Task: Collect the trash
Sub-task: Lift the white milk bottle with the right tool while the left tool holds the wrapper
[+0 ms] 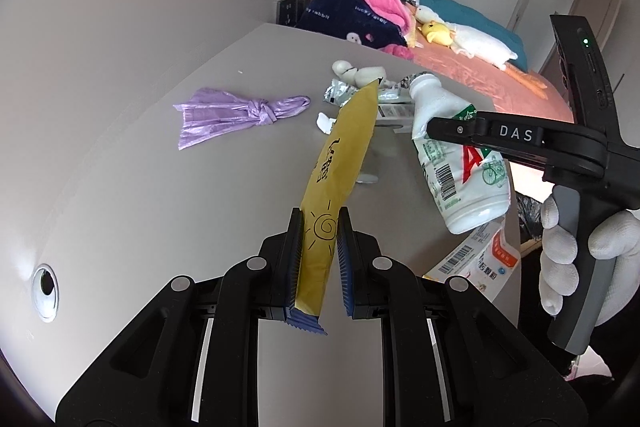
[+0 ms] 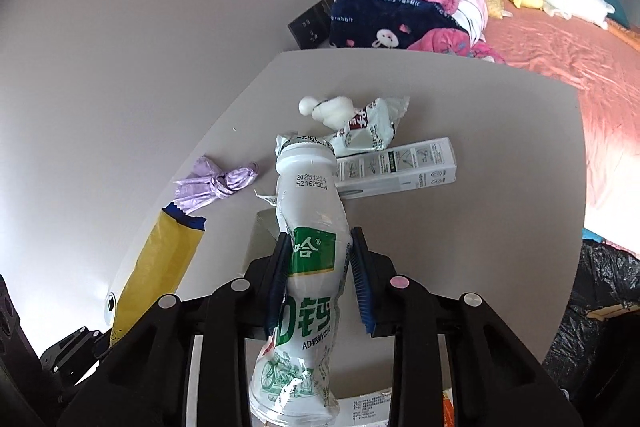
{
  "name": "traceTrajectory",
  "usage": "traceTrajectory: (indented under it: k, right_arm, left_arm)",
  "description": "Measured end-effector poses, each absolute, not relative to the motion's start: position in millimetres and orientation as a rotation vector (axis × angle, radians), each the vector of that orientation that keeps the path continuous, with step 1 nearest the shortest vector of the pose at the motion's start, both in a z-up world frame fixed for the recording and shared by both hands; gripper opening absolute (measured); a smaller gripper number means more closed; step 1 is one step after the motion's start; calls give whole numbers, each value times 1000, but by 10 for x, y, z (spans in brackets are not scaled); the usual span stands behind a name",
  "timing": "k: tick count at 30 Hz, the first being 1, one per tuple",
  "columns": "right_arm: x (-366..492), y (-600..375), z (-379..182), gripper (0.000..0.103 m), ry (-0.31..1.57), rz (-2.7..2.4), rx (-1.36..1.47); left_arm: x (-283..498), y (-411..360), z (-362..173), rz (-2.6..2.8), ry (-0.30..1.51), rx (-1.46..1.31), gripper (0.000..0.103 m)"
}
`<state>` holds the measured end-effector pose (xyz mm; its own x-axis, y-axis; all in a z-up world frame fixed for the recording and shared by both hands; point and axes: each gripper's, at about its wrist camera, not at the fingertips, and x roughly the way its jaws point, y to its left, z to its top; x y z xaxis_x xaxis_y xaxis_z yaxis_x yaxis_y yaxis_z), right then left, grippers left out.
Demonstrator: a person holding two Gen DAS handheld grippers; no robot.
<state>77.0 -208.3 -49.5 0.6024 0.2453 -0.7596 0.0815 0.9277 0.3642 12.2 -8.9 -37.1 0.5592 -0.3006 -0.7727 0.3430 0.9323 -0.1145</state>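
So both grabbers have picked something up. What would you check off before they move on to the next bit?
1. Left gripper shut on the yellow wrapper: ok, both pads press its lower part.
2. Right gripper shut on the white bottle: ok, clamped at the label.
3. Bottle sealed against drips: cannot tell; the foil at its mouth looks torn.
4. Black trash bag within reach: ok, it sits just past the table edge on the right.
5. Bag mouth open: cannot tell.
6. Table finished: not ok; the purple bag, long box and crumpled packet remain.
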Motion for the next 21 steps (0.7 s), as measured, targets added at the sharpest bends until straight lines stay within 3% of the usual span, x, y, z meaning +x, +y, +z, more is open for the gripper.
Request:
traceTrajectory:
  k: [21]
  right_arm:
    - [-29, -2913, 195, 32, 779, -76, 340]
  left_arm:
    - [-76, -994, 22, -571, 817, 109, 17]
